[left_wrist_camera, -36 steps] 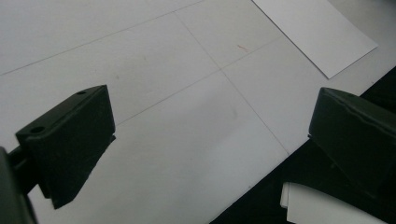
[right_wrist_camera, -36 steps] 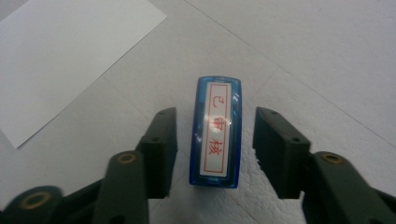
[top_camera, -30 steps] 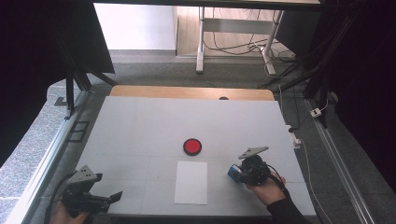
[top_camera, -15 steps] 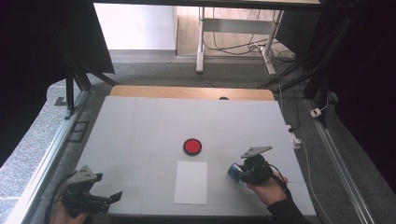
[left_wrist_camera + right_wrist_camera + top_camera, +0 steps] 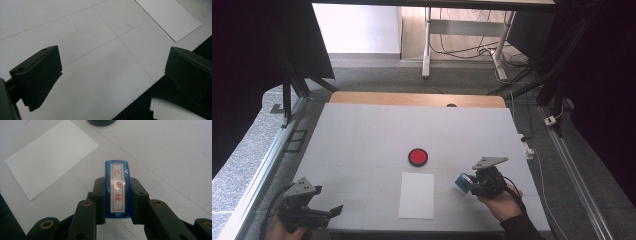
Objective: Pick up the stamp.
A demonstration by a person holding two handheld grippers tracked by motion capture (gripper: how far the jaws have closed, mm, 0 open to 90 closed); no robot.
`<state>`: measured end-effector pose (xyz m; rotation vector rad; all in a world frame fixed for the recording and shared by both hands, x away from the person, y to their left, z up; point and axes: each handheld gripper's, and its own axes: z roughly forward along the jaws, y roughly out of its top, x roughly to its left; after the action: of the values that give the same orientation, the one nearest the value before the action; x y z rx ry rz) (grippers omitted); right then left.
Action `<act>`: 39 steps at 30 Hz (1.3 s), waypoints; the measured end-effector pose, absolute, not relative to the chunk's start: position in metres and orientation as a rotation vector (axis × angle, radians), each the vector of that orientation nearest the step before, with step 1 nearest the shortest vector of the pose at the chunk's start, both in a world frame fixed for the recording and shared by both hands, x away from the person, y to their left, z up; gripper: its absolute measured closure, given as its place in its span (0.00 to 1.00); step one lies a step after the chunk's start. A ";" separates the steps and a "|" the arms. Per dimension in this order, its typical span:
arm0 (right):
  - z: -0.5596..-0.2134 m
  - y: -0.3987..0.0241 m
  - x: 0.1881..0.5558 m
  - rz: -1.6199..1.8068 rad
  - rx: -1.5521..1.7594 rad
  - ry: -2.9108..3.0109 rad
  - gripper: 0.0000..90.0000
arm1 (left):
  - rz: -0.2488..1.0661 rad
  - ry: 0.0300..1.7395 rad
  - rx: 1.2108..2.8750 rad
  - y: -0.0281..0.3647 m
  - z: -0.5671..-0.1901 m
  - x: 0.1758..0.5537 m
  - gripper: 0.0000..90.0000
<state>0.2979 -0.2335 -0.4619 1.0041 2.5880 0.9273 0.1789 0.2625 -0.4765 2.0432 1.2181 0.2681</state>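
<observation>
My right gripper [image 5: 468, 184] is shut on a blue stamp [image 5: 117, 188] with a white label and red characters; the stamp [image 5: 462, 182] hangs just above the table, right of the white sheet of paper [image 5: 417, 195]. A round red ink pad [image 5: 417, 156] lies beyond the sheet, and its dark rim [image 5: 101, 122] peeks in at the top of the right gripper view. My left gripper [image 5: 329, 212] rests open at the table's near left corner, jaws wide apart over bare tabletop [image 5: 100, 65], with the paper's corner [image 5: 170, 17] ahead of it.
The grey table [image 5: 362, 135] has a wooden strip [image 5: 412, 99] along its far edge. Cables and a white plug [image 5: 527, 147] hang off the right side. Beneath the front edge a white scrap [image 5: 170, 111] shows on the dark floor. Metal frame rails run along both sides.
The right gripper with the stamp has shifted slightly; the left gripper has stayed put.
</observation>
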 end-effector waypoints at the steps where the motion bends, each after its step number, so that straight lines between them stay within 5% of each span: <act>1: -0.461 -0.234 0.298 0.940 1.003 2.585 0.79 | 0.265 1.218 2.043 0.263 -0.477 0.179 0.01; 39: -0.428 -0.206 0.292 1.231 0.794 2.613 0.79 | 0.238 1.215 2.032 0.265 -0.477 0.180 0.01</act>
<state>0.2919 -0.2061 -0.4278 0.7939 2.6128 1.2312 0.1803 0.2646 -0.4768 2.0316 1.2152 0.2385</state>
